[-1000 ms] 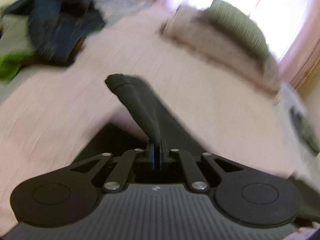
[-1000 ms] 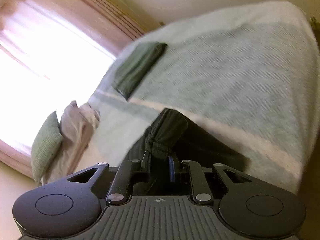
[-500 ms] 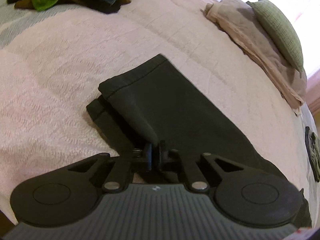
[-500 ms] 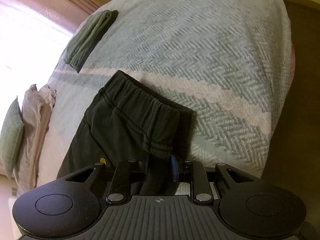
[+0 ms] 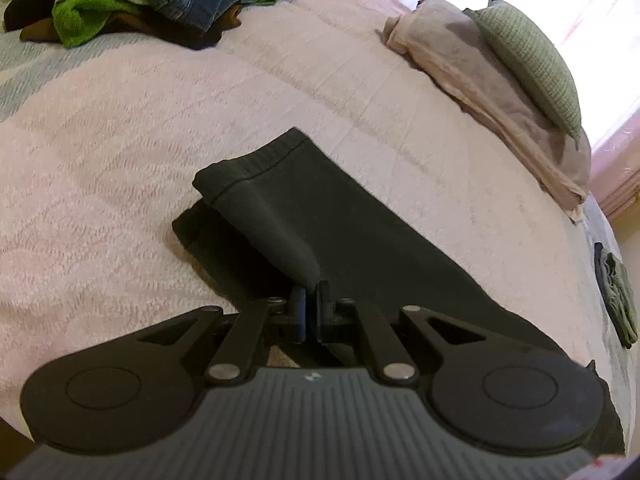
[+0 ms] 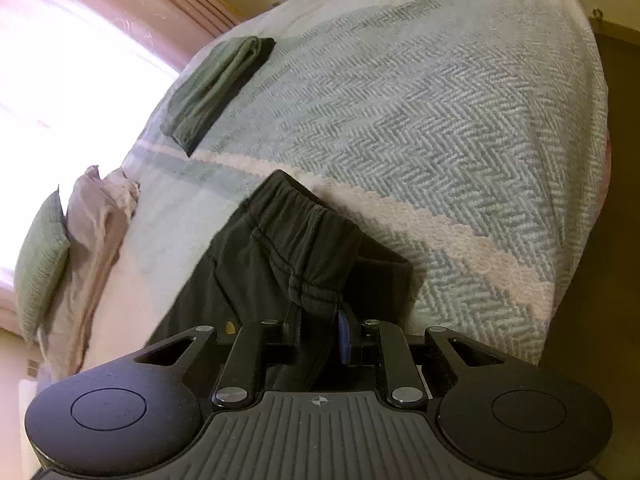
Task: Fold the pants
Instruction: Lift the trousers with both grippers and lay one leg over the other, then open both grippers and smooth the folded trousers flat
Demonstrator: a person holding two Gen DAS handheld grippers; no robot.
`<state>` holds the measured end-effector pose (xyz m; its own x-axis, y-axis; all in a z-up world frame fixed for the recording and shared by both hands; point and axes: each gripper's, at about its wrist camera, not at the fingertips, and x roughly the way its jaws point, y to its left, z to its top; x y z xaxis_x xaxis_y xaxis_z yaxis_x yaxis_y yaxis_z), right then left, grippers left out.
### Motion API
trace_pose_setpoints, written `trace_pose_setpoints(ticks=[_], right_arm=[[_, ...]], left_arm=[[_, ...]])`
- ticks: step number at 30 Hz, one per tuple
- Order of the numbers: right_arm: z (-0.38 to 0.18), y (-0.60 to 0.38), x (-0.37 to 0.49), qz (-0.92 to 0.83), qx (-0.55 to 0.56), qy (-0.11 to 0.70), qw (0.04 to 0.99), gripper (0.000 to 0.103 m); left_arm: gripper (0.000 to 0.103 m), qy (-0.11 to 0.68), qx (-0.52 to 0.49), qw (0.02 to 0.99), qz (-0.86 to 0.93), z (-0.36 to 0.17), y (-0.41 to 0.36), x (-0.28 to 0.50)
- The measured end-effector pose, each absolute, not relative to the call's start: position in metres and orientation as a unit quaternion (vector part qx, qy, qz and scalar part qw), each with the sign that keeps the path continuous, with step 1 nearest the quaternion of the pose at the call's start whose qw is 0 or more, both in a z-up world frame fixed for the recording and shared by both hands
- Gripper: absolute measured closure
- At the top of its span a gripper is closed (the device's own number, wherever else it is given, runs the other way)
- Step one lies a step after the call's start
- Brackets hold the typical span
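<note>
The wide bed with its woven pink and pale green herringbone blanket (image 5: 120, 128) fills most of what I see, and the long dark charcoal fabric pants (image 5: 360, 232) now lie stretched flat across it, where a second ago they hung bunched and lifted off the cover. Ahead of the left gripper (image 5: 310, 308), its jaws pinched tight on the edge of a leg cuff, the hemmed leg end has come down onto the blanket, folded over the other leg. The right gripper (image 6: 320, 328) clamps the gathered elastic waistband, which has spread out in front of it; its jaws have just been easing slightly closer on that cloth. Beyond the left gripper sit a heap of jeans and green clothes (image 5: 160, 0) and a ribbed green cushion (image 5: 528, 56). Far ahead of the right gripper lies a folded green garment (image 6: 216, 84).
</note>
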<state>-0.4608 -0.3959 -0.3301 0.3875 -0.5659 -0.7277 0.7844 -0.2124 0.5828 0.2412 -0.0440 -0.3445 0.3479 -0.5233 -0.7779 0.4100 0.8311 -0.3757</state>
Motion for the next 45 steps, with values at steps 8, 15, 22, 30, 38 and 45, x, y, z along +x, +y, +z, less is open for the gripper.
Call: trace_pose_setpoints(ticks=[8,15,22,30,38,45], right_arm=[[-0.315,-0.386,-0.464,-0.541,0.551,0.085,0.630,0.089],[-0.348,-0.380,-0.461,-0.558,0.550,0.131,0.608,0.089],[-0.350,-0.390,-0.439,-0.592,0.503,0.221,0.590,0.063],[-0.352,-0.383,-0.413,-0.564,0.416,0.334,0.630,0.058],[-0.297,-0.398,-0.439,-0.546,0.418,0.295,0.664,0.057],[-0.306,-0.458,-0.438,-0.525,0.420,0.248,0.697,0.046]], left_arm=[[0.100,0.493,-0.033,0.823,-0.282,-0.347,-0.046,0.239],[0.098,0.490,0.026,0.828,-0.270,-0.366,-0.062,0.233],[0.090,0.475,0.103,0.834,-0.261,-0.356,-0.076,0.219],[0.082,0.482,0.170,0.825,-0.241,-0.337,-0.087,0.179],[0.082,0.436,0.218,0.764,-0.422,-0.296,-0.193,0.117],[0.078,0.450,0.186,0.630,-0.605,-0.307,-0.344,0.082]])
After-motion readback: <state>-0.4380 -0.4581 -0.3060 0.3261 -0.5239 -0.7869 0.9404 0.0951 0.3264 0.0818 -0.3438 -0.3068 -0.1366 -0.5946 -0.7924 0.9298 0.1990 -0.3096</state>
